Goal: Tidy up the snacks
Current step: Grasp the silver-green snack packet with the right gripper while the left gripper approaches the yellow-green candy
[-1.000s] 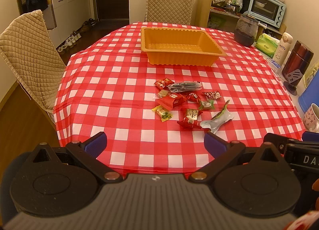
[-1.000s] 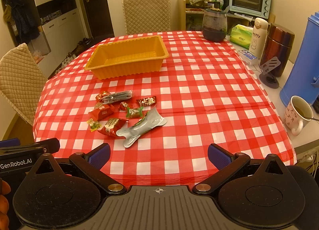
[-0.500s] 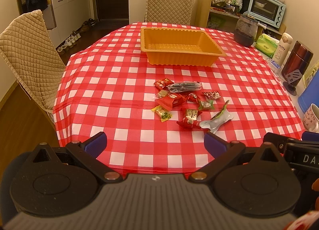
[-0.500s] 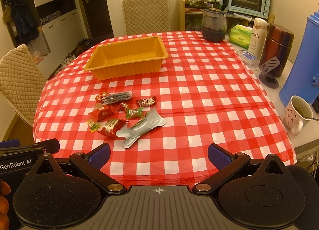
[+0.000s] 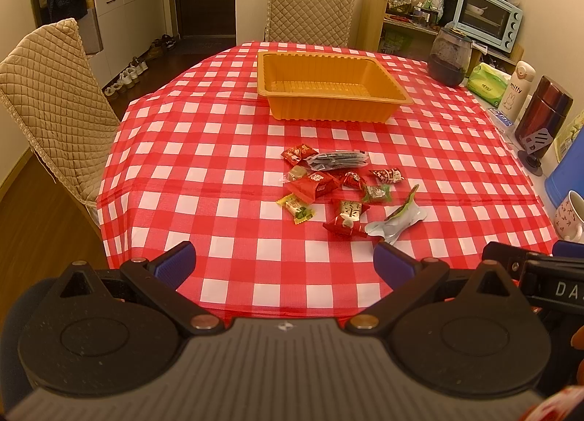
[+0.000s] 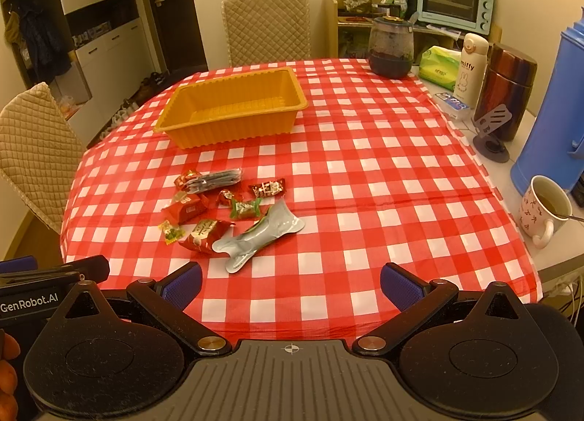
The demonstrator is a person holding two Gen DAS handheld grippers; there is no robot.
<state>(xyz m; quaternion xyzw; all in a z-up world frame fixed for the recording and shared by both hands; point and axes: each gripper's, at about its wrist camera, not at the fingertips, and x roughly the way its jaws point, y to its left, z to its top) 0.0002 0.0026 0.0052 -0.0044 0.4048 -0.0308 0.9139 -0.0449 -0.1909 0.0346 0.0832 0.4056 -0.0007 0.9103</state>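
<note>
Several wrapped snacks point(image 5: 339, 189) lie in a loose pile on the red checked tablecloth point(image 5: 219, 173); they also show in the right wrist view point(image 6: 219, 205). Among them are a silver pouch point(image 6: 255, 238), a dark packet point(image 5: 337, 160) and red candy packs point(image 5: 314, 184). An empty orange tray point(image 5: 328, 89) stands beyond the pile, also in the right wrist view point(image 6: 233, 107). My left gripper point(image 5: 284, 264) is open and empty, near the table's front edge. My right gripper point(image 6: 290, 286) is open and empty, beside it to the right.
Quilted chairs stand at the left point(image 5: 51, 100) and far side point(image 5: 310, 8). At the right edge are a dark jar point(image 6: 390, 49), tissue pack point(image 6: 438, 67), white bottle point(image 6: 471, 63), brown flask point(image 6: 507, 89), blue jug point(image 6: 554, 111) and a full mug point(image 6: 544, 209).
</note>
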